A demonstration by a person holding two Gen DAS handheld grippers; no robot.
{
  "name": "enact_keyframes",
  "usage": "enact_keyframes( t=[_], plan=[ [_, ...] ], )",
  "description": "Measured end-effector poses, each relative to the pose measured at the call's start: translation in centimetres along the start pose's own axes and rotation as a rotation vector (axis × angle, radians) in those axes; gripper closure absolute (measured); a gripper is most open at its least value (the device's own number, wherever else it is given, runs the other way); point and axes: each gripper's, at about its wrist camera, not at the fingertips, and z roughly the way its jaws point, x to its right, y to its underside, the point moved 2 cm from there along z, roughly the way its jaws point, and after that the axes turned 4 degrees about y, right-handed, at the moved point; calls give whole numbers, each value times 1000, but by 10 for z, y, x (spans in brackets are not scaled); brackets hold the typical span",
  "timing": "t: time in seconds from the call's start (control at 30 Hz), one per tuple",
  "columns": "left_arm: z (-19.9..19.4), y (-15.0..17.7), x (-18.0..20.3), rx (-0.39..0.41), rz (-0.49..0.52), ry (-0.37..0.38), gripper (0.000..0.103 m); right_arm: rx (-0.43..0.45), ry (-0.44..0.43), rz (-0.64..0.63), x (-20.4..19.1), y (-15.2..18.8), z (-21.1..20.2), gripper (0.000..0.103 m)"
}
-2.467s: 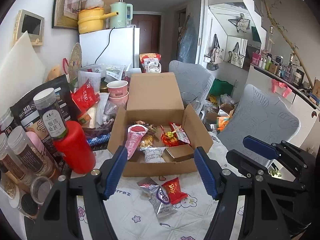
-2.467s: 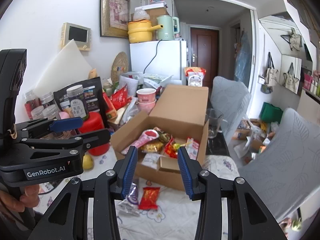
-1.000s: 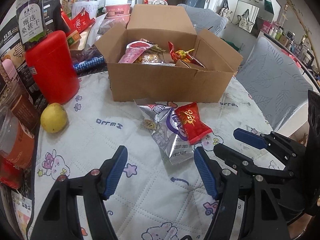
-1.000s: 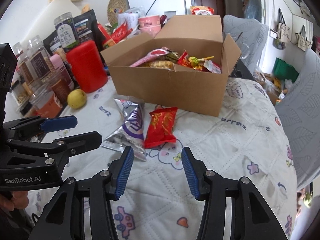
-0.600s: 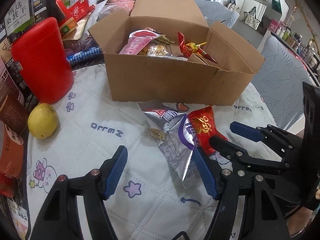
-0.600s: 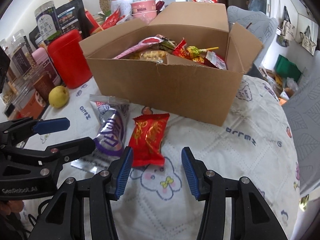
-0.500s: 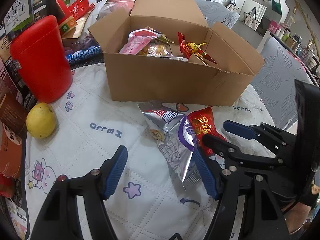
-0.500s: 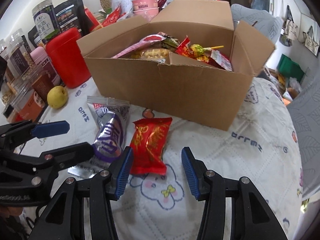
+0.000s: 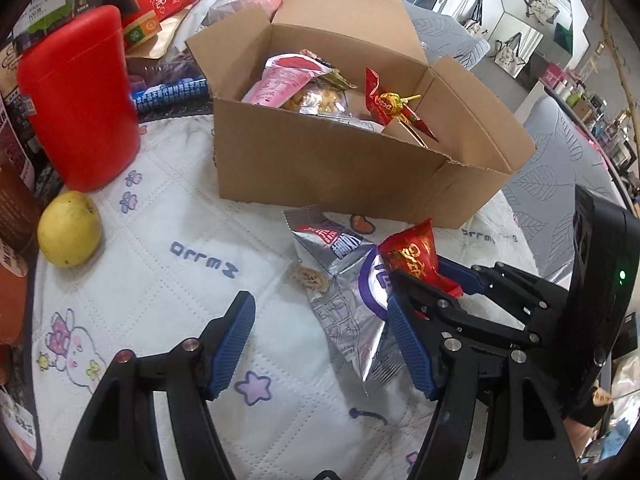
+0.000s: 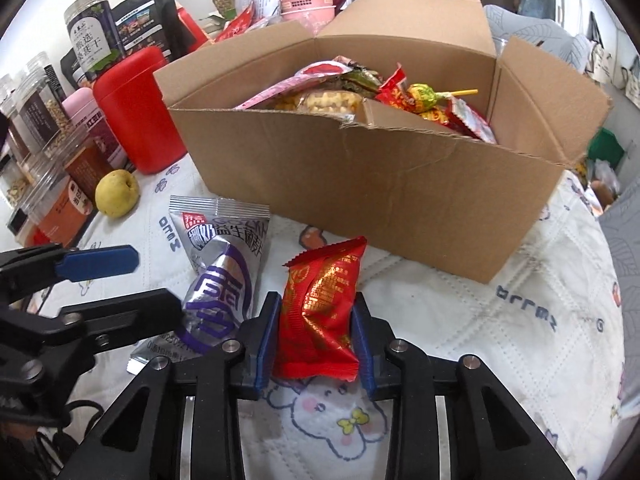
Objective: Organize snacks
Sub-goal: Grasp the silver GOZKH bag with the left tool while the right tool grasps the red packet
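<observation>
An open cardboard box (image 10: 360, 184) holding several snack packets stands on the white quilted table; it also shows in the left wrist view (image 9: 320, 160). In front of it lie a red snack packet (image 10: 320, 312) and a silver and purple packet (image 10: 220, 276). My right gripper (image 10: 314, 340) is shut on the red packet, a pad on each side, low at the cloth. In the left wrist view the red packet (image 9: 412, 256) sits between the right gripper's fingers (image 9: 460, 276). My left gripper (image 9: 320, 344) is open and empty, hovering over the lower end of the silver packet (image 9: 348, 300).
A red canister (image 9: 80, 96) and a yellow fruit (image 9: 68, 228) stand left of the box. Jars and bags (image 10: 48, 112) crowd the left edge. Pink cups (image 10: 306, 0) stand behind the box. A grey chair (image 9: 568, 184) is at the right.
Both grippers dropped toward the table and moved closer to the packets. My right gripper closed from open onto the red packet. The left gripper stayed open.
</observation>
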Motion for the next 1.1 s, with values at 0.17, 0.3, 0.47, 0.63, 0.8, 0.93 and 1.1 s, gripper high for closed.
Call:
enact_keyframes(
  t=[0.17,0.3,0.47,0.63,0.8,0.93,1.1],
  plan=[
    [13,-4,10,-21,17,2,34,17,27,35,14,4,-12,70],
    [29,-7,15,-52,15,5,34,27,48,54,23,10,-22,70],
    [50,-11,15,-64,-2,15,34,26,62,86,32,17,-29,70],
    [54,-14,21,-36,45,-74,53,19,60,115,37,26,-33,70],
    [46,-9,23,-36,51,-43,56,36,59,123,38,34,-44,70],
    [29,3,33,-29,93,-24,56,48,50,125,36,40,-52,70],
    [10,21,42,-40,127,-1,56,61,38,132,32,48,-62,70]
  ],
)
